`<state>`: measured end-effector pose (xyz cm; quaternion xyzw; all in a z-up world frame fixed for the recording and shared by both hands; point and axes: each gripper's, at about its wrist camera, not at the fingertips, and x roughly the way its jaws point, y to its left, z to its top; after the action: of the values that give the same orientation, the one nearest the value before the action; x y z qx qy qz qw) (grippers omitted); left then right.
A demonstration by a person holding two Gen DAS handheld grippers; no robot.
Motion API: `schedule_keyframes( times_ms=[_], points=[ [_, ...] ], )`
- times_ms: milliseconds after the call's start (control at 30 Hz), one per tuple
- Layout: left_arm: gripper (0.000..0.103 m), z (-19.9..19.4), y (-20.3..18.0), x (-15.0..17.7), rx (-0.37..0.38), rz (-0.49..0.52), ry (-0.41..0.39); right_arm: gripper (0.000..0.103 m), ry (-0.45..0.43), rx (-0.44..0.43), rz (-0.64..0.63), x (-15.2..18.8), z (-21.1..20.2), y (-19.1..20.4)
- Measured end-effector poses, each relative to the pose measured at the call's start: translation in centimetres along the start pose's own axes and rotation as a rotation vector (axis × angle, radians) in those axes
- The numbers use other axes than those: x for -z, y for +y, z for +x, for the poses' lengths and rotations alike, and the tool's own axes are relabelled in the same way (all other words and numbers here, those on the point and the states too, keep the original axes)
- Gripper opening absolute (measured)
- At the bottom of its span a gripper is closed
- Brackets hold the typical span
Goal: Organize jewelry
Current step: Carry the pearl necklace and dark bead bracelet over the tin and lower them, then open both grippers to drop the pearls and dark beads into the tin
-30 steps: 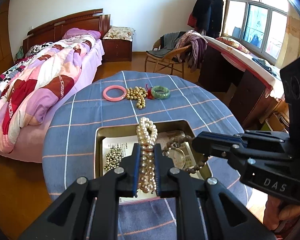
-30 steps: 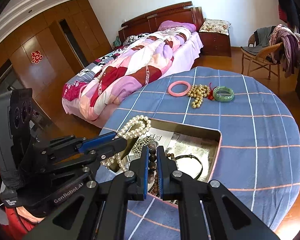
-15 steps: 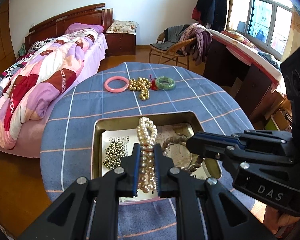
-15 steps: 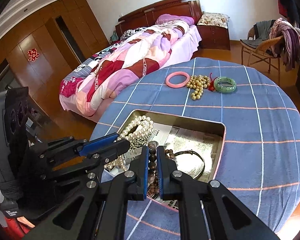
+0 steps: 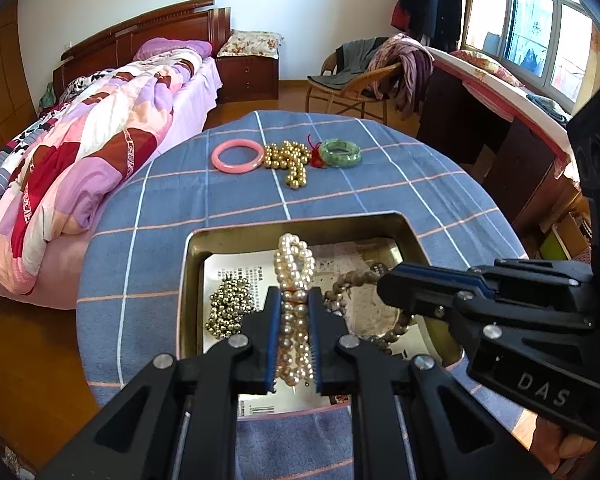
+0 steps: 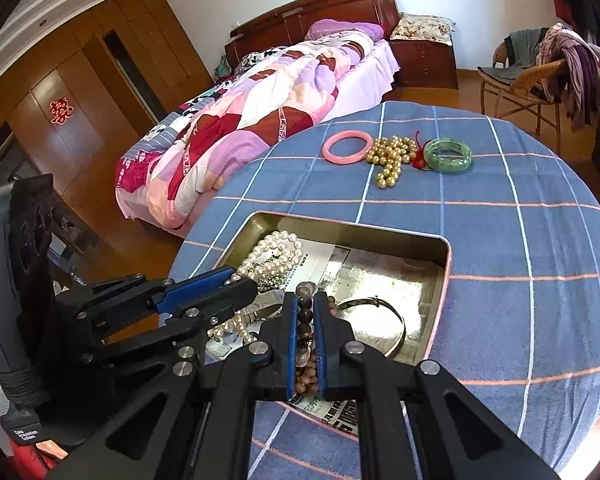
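Observation:
My left gripper is shut on a white pearl necklace that loops out beyond its fingertips over the gold tin tray. My right gripper is shut on a brown wooden bead bracelet, also over the tray. In the right wrist view the left gripper comes in from the left with the pearls. In the left wrist view the right gripper enters from the right with the brown beads. Inside the tray lie a heap of small silver beads and a thin metal bangle.
Farther back on the round blue checked tablecloth lie a pink bangle, gold beads and a green bangle with a red tassel. A bed stands left of the table, a chair with clothes behind it.
Both grippers have sunk toward the tray with their strands still held. The tray and the far jewelry now sit higher in both views.

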<state>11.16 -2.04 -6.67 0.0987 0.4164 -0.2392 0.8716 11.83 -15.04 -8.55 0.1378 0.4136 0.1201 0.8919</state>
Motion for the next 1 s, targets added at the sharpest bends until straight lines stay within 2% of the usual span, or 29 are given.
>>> schedule_keyframes(
  times_ms=[400,433,467,500,533,567,733,833,1000],
  points=[
    [0.016,0.8,-0.2,0.0,-0.063,0.007,0.012,0.01,-0.013,-0.004,0.095,-0.4,-0.1,-1.9],
    [0.026,0.8,-0.2,0.0,-0.072,0.011,0.013,0.015,-0.017,-0.005,0.098,-0.4,-0.2,-2.0],
    [0.046,0.8,-0.2,-0.1,-0.075,0.01,0.012,0.024,-0.02,-0.003,0.099,-0.3,-0.4,-2.0],
    [0.057,0.6,-0.2,-0.1,-0.079,0.008,0.005,0.03,-0.024,-0.001,0.101,-0.3,-0.5,-2.0],
    [0.075,0.3,-0.1,0.0,-0.09,0.005,-0.008,0.042,-0.037,-0.001,0.103,-0.3,-0.8,-2.0],
    [0.08,0.1,-0.1,0.0,-0.101,0.002,-0.021,0.048,-0.049,-0.003,0.104,-0.3,-1.1,-2.0],
    [0.087,-0.3,0.4,0.1,-0.127,-0.012,-0.025,0.05,-0.111,0.039,0.112,-0.6,-2.6,-2.2],
    [0.087,-0.1,0.9,0.3,-0.124,-0.032,-0.016,0.05,-0.121,0.103,0.108,-0.5,-2.7,-2.4],
    [0.087,0.2,1.4,0.7,-0.107,-0.055,0.003,0.05,-0.099,0.09,0.164,-0.1,-2.4,-3.9]
  ],
)
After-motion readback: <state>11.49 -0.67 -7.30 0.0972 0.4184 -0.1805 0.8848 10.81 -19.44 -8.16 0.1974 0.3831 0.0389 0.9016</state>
